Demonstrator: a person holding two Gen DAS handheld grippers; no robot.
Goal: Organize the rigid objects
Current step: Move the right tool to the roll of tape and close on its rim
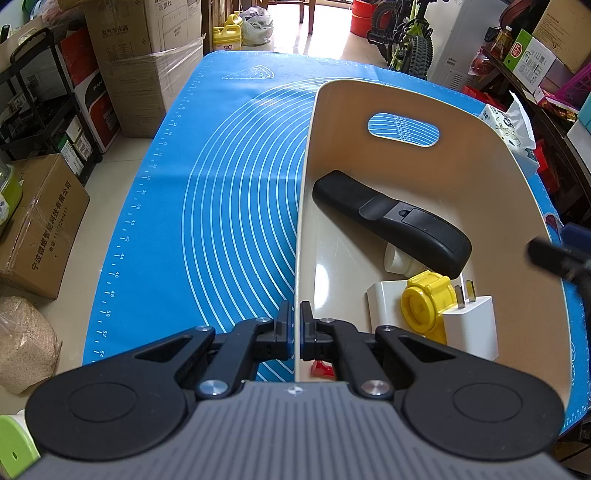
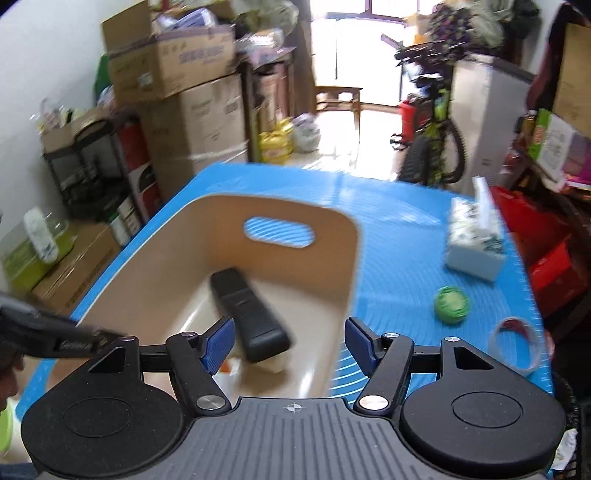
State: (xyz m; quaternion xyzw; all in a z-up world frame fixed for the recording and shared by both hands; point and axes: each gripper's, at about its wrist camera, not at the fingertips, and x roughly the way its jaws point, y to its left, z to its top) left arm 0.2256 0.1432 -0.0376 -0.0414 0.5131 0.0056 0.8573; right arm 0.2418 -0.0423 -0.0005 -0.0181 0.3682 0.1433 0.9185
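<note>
- A cluttered storeroom; a blue mat point(image 1: 229, 192) covers the table.
- The left gripper point(image 1: 295, 325) pinches the near wall of the beige bin point(image 1: 491, 206), steadying it.
- In the bin lie a black remote point(image 1: 391, 218), a yellow cap point(image 1: 424, 302) and a white plug point(image 1: 469, 325).
- The right gripper point(image 2: 290, 343) hangs over the bin, fingers wide, nothing between them.
- The remote looks just dropped; next, probably reach right for the green ball point(image 2: 452, 300) or tape roll point(image 2: 513, 345).

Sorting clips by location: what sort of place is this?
Probably a home room used for storage: stacked cardboard boxes, a bicycle parked indoors, and yellow detergent jugs on the floor beyond the blue baking mat.
</note>
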